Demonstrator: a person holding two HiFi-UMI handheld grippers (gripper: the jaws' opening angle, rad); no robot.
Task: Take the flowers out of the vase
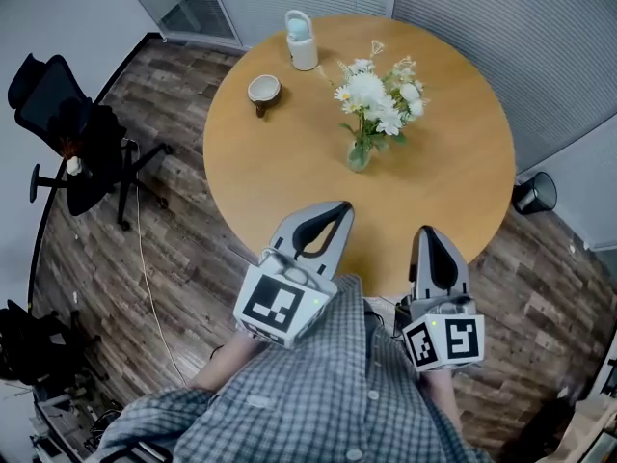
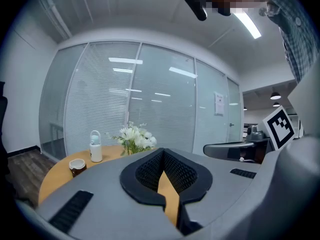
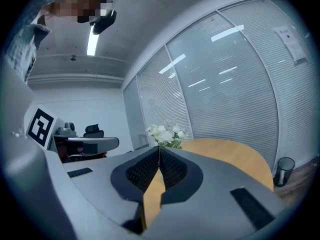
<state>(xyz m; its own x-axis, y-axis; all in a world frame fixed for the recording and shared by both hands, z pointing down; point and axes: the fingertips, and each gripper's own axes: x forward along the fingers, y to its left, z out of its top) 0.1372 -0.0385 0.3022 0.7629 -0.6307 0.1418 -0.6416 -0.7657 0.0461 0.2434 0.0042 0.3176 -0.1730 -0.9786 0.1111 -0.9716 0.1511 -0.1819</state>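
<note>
Sitting on the wooden floor [image 1: 164, 287], well off the desk's [image 1: 280, 172] left edge, is a black office chair [image 1: 72, 128]. A small cup [image 1: 263, 89] is resting near the round desk's far-left edge. A white container [image 1: 301, 41] with a pale blue top is standing just beyond it at the far edge. The left hand-held gripper [image 1: 342, 208] is hovering over the near edge, pointing toward the middle; its jaws are pressing together with nothing between them. The flowers [image 1: 376, 96], white blooms with green leaves, are standing upright in the clear glass vase [image 1: 359, 154]. It is sitting about the middle of the desk, slightly toward the right, well apart from both hand-held grippers. The right hand-held gripper [image 1: 427, 231] is hanging at the near edge beside the left one, its jaws likewise closed and empty, aiming at the flowers. A dark bin [image 1: 536, 194] is standing on the floor just past the desk's right edge.
</note>
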